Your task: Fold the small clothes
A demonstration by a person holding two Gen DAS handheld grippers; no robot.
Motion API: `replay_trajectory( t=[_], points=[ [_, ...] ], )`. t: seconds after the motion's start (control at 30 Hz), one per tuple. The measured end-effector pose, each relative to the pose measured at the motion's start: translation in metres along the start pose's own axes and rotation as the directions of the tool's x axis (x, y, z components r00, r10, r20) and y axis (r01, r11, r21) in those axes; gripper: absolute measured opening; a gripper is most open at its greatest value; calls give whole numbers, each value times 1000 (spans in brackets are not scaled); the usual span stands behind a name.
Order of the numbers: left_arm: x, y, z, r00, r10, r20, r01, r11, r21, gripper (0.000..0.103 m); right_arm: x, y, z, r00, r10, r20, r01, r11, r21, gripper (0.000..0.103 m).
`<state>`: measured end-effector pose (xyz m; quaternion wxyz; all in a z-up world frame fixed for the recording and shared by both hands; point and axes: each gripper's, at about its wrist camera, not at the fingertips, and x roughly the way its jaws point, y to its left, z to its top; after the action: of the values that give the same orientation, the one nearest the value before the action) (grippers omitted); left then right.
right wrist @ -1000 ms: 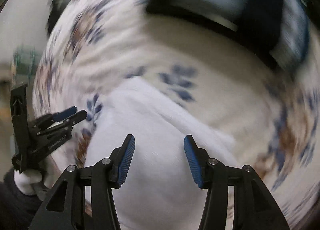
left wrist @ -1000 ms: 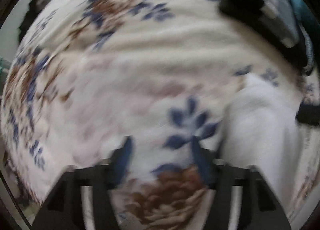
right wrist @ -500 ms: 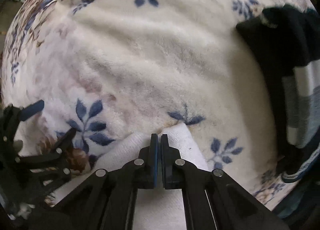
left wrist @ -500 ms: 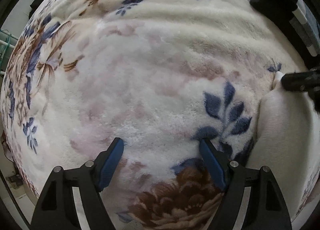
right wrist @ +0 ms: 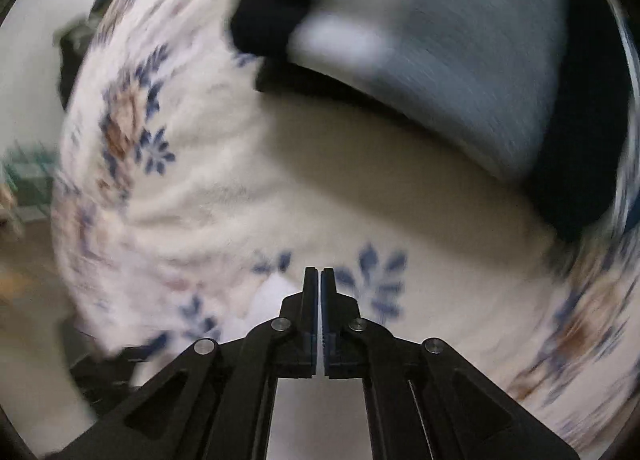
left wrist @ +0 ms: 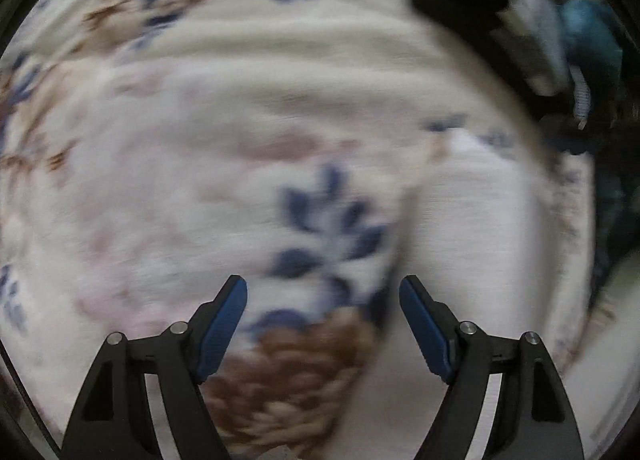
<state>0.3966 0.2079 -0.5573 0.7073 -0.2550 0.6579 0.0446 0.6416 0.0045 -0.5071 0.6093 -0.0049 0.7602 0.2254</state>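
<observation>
A white garment [left wrist: 476,228] lies on a cream floral blanket [left wrist: 224,132], to the right of my left gripper [left wrist: 323,300], which is open and empty above the blanket. In the right wrist view my right gripper [right wrist: 321,280] is shut; the white garment [right wrist: 268,300] shows just left of and under its fingers, and a thin white strip sits between the pads, so it seems shut on the cloth's edge. Both views are motion-blurred.
A pile of dark, grey and white striped clothes [right wrist: 460,60] lies at the far right of the blanket, also in the left wrist view [left wrist: 512,20]. A teal garment [left wrist: 592,48] sits beyond it. The blanket's left edge drops to the floor [right wrist: 24,220].
My right gripper closed on the white garment's far corner half a second ago and has since moved with it toward the dark clothes pile. My left gripper stays open and has drawn back slightly.
</observation>
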Motion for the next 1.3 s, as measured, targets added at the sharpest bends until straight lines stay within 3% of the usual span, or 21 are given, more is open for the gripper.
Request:
replay_trajectory(
  t=[0.03, 0.1, 0.13, 0.2, 0.27, 0.4, 0.47, 0.53, 0.6, 0.63, 0.73, 0.8, 0.9, 0.93, 1.07, 1.1, 1.13, 1.2, 1.23, 1.27, 1.3],
  points=[
    [1, -7, 2, 999, -42, -14, 43, 999, 22, 77, -5, -19, -13, 999, 34, 10, -34, 998, 46, 42],
    [3, -17, 4, 998, -52, -27, 53, 997, 62, 77, -13, -51, -49, 997, 66, 45, -71, 990, 123, 71],
    [5, -21, 4, 998, -52, -31, 55, 995, 89, 77, -16, -67, -68, 995, 88, 55, -96, 982, 164, 78],
    [8, -23, 5, 997, -68, -45, 72, 991, 113, 77, -17, -101, -108, 989, 131, 63, -143, 958, 248, 78],
    [6, -21, 8, 989, -130, -64, 136, 985, 105, 77, -10, -141, -156, 981, 179, 72, -193, 920, 340, 78],
    [6, -1, 15, 955, -281, -94, 285, 958, 29, 77, 31, -182, -232, 956, 272, 110, -291, 836, 465, 85],
    [20, 14, 14, 896, -430, -112, 425, 903, -68, 77, 60, -203, -260, 921, 357, 152, -384, 779, 495, 86],
    [35, 31, 11, 808, -579, -108, 552, 808, -206, 77, 83, -209, -269, 901, 403, 162, -428, 765, 481, 87],
    [37, 38, 7, 731, -678, -82, 640, 722, -261, 78, 98, -208, -274, 875, 439, 205, -483, 753, 447, 97],
    [36, 38, 5, 728, -680, -86, 644, 722, -252, 82, 97, -208, -275, 863, 456, 217, -504, 745, 437, 98],
    [43, 24, -3, 767, -625, -146, 601, 779, -180, 84, 92, -211, -285, 844, 486, 227, -535, 739, 409, 98],
    [49, 8, -9, 772, -605, -197, 590, 796, -135, 84, 91, -218, -294, 832, 503, 236, -554, 718, 421, 98],
    [55, -10, -17, 799, -558, -225, 558, 827, -68, 88, 91, -236, -308, 793, 553, 253, -605, 670, 430, 98],
    [59, -12, -19, 798, -557, -228, 556, 827, -75, 88, 98, -233, -307, 781, 573, 248, -620, 662, 422, 103],
    [67, -13, -14, 781, -588, -210, 577, 808, -119, 88, 112, -203, -282, 765, 617, 185, -638, 686, 349, 103],
    [66, -11, -15, 781, -591, -204, 578, 807, -122, 88, 115, -198, -275, 745, 642, 182, -661, 672, 334, 103],
    [65, -12, -16, 786, -586, -198, 574, 810, -117, 88, 118, -190, -269, 710, 681, 180, -696, 641, 323, 103],
    [61, -18, -20, 798, -576, -175, 570, 817, -86, 72, 124, -174, -261, 676, 716, 173, -728, 613, 307, 100],
    [57, -21, -21, 822, -542, -172, 541, 839, -60, 45, 127, -166, -258, 692, 702, 171, -713, 626, 317, 96],
    [53, -23, -20, 836, -524, -163, 524, 850, -44, 38, 132, -158, -255, 716, 680, 157, -687, 647, 332, 65],
    [47, -22, -18, 842, -518, -152, 517, 855, -44, 36, 133, -153, -253, 727, 669, 154, -674, 653, 346, 56]
  ],
)
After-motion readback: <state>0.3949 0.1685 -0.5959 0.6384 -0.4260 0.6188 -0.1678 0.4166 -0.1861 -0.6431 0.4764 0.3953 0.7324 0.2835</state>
